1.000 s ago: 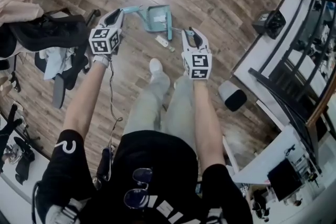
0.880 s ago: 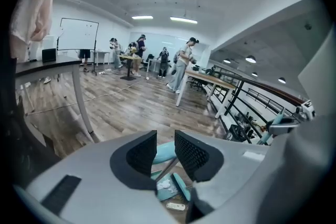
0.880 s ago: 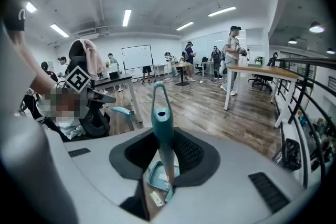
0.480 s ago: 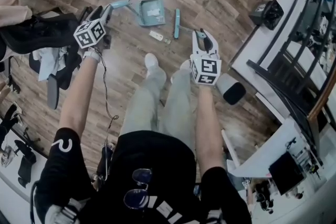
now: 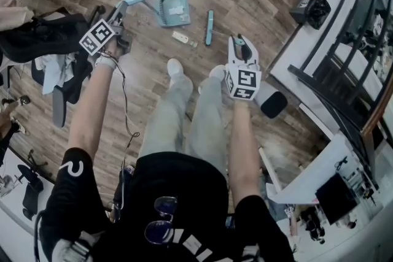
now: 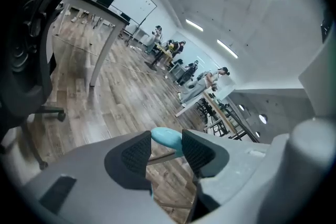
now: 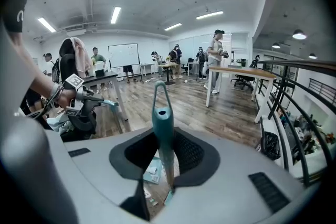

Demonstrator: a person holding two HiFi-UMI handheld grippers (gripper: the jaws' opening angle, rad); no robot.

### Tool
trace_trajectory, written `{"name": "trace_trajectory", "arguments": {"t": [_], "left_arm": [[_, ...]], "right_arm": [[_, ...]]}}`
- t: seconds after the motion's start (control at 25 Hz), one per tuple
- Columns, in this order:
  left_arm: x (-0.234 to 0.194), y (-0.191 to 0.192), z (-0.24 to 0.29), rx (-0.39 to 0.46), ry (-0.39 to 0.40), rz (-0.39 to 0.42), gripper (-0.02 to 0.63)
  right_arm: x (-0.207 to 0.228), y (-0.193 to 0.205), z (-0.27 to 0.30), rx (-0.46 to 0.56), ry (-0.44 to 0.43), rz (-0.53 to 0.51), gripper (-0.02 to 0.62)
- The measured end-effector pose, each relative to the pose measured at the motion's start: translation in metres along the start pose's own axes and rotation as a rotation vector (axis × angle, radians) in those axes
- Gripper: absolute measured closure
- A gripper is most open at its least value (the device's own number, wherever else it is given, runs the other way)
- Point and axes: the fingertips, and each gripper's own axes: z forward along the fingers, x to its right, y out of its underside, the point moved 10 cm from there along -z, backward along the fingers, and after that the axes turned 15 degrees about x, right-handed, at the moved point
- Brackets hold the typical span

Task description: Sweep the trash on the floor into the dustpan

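Observation:
A teal dustpan (image 5: 173,9) rests on the wood floor with a paper scrap in it. Its long handle (image 5: 136,1) slants up to my left gripper (image 5: 121,10). In the left gripper view the handle tip (image 6: 167,137) lies between the pads with a thin gap on the left side. Those jaws have just been opening, and the gripper (image 6: 165,145) is open. My right gripper (image 5: 241,46) is shut on the upright teal brush handle (image 7: 162,118); the brush head (image 5: 209,27) is on the floor. A white piece of trash (image 5: 180,38) lies between brush and dustpan.
A black office chair (image 5: 52,37) heaped with clothes stands at the left, close to my left gripper. White desks (image 5: 307,80) line the right side, with a black bin (image 5: 272,104) beside them. The person's shoes (image 5: 175,68) are just behind the trash. People stand far off.
The left gripper rolled and shifted left and its jaws opened around the dustpan handle. The right gripper carried the brush to the right, away from the trash.

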Motion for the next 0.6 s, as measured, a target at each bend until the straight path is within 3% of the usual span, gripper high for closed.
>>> {"name": "trace_trajectory", "arguments": {"t": [0.6], "left_arm": [[-0.01,0.004,-0.044,0.011,-0.031,-0.037,0.463]], "right_arm": [[0.003,-0.005,-0.009,0.001,-0.001,-0.02,0.508]]}}
